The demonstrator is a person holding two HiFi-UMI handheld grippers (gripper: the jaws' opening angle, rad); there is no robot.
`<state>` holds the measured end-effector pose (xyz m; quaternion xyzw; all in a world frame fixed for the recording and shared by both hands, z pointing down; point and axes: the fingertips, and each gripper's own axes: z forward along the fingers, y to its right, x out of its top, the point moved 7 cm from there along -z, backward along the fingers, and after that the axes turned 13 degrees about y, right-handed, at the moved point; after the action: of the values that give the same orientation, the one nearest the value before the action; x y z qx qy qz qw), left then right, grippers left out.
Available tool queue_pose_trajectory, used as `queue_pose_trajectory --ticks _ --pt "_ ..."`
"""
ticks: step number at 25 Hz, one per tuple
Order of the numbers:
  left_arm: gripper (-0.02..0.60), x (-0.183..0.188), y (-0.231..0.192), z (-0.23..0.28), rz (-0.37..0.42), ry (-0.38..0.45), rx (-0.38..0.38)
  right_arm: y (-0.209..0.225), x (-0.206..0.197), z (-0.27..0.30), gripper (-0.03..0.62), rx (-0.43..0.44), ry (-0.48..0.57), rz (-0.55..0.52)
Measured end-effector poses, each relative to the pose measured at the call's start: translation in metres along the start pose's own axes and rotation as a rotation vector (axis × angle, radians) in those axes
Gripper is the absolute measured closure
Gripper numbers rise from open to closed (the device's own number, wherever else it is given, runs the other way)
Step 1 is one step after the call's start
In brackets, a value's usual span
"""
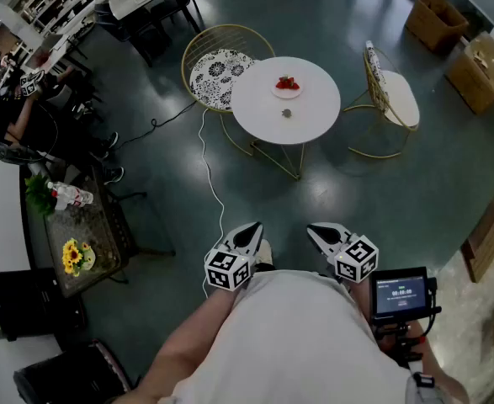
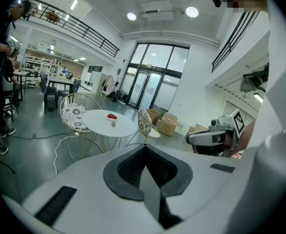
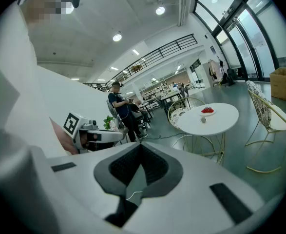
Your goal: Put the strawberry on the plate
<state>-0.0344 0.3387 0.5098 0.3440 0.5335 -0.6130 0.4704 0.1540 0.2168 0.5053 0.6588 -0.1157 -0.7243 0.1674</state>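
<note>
A round white table (image 1: pixel 310 116) stands well ahead of me on the dark floor. On its far side sits a white plate (image 1: pixel 287 92) with red strawberries (image 1: pixel 287 82) on it. A small grey-green object (image 1: pixel 287 113), too small to identify, lies at the table's middle. My left gripper (image 1: pixel 251 231) and right gripper (image 1: pixel 317 231) are held close to my body, far from the table. Both are shut with nothing between the jaws. The left gripper view shows the same table (image 2: pixel 108 126) and strawberries (image 2: pixel 112 116) in the distance, and the right gripper view shows the plate (image 3: pixel 207 112).
Gold wire chairs flank the table, one with a patterned cushion (image 1: pixel 217 76) and one at the right (image 1: pixel 391 95). A white cable (image 1: pixel 208 165) runs across the floor. Cardboard boxes (image 1: pixel 437 22) stand far right. A low table with flowers (image 1: pixel 80 236) and a seated person (image 1: pixel 11 120) are at the left.
</note>
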Motion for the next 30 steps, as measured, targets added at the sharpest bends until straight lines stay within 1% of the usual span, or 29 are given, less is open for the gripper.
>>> queue_pose_trajectory --ticks 3,7,11,14,17,21,24,30 --pt "0.575 -0.017 0.042 -0.014 -0.006 0.0 0.007 -0.014 -0.008 -0.04 0.588 0.012 0.001 0.003" --pt "0.575 -0.038 0.091 -0.031 0.002 -0.01 0.011 -0.027 -0.014 -0.084 0.588 0.043 0.032 0.026" --pt "0.575 -0.055 0.123 -0.047 0.018 -0.015 0.028 -0.041 -0.024 -0.112 0.588 0.069 0.031 0.012" --pt "0.575 -0.065 0.14 -0.056 0.034 -0.013 0.033 -0.046 -0.031 -0.128 0.588 0.067 0.022 0.007" --pt "0.575 -0.071 0.144 -0.061 0.058 -0.003 0.038 -0.042 -0.037 -0.13 0.588 0.062 0.02 -0.009" --pt "0.575 -0.065 0.141 -0.07 0.089 0.011 0.071 -0.045 -0.028 -0.121 0.588 0.092 0.029 -0.027" --pt "0.575 -0.068 0.15 -0.076 0.086 0.009 0.08 -0.051 -0.023 -0.129 0.588 0.094 0.031 -0.033" --pt "0.575 -0.074 0.155 -0.084 0.086 0.022 0.081 -0.059 -0.028 -0.135 0.588 0.084 0.03 -0.034"
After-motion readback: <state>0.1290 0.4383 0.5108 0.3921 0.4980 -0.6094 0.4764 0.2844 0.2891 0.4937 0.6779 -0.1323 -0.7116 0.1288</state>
